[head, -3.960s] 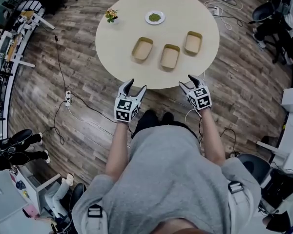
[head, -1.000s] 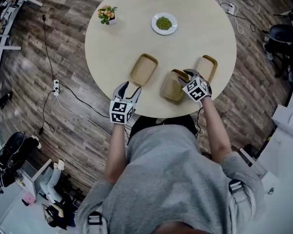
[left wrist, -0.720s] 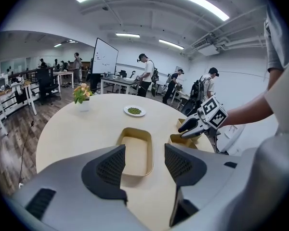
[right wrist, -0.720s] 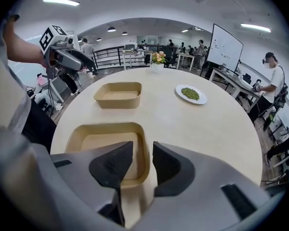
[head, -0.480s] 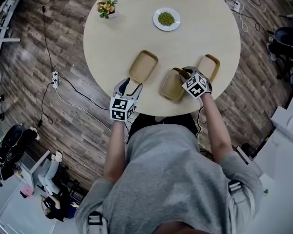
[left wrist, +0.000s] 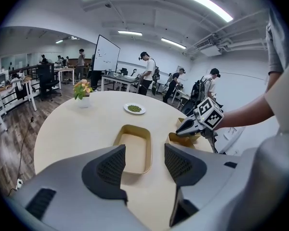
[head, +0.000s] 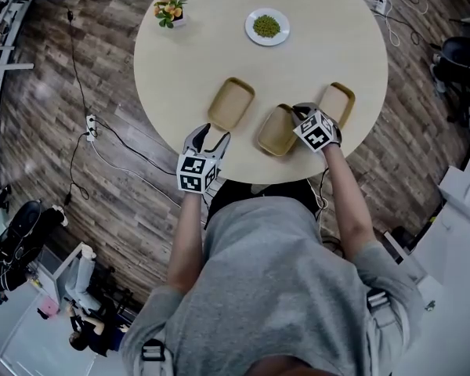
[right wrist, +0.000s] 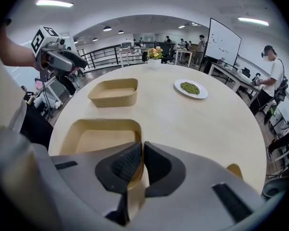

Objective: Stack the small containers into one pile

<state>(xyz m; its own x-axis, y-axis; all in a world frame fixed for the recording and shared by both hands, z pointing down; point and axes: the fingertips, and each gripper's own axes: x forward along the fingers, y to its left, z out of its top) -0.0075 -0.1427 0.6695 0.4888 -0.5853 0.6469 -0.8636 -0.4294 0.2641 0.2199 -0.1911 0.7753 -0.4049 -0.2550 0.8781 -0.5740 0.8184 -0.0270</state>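
- The step in hand looked like the first pick-up. The right gripper point(right wrist: 141, 150) had just been closing its jaws, and they stood pinched on the right-hand wall of the middle tan, shallow, rectangular pulp container point(head: 276, 131). It sat near the front edge of the round beige table point(head: 204, 53).
- The left gripper point(left wrist: 145, 159) hung with its jaws apart and nothing between them. It was aimed at the left tan container point(head: 231, 103) without touching it.
- The right tan container point(head: 336, 103) lay just beside the right gripper; nothing was stacked yet.
- Next, I judged, the pinched container needed lifting clear and lowering squarely into a neighbour. Held by one thin wall, it might sag or tip.
- I could not tell whether it had left the table. In the head view the gripper's marker cube covered the pinch, and the right gripper view cut the right container down to a corner.
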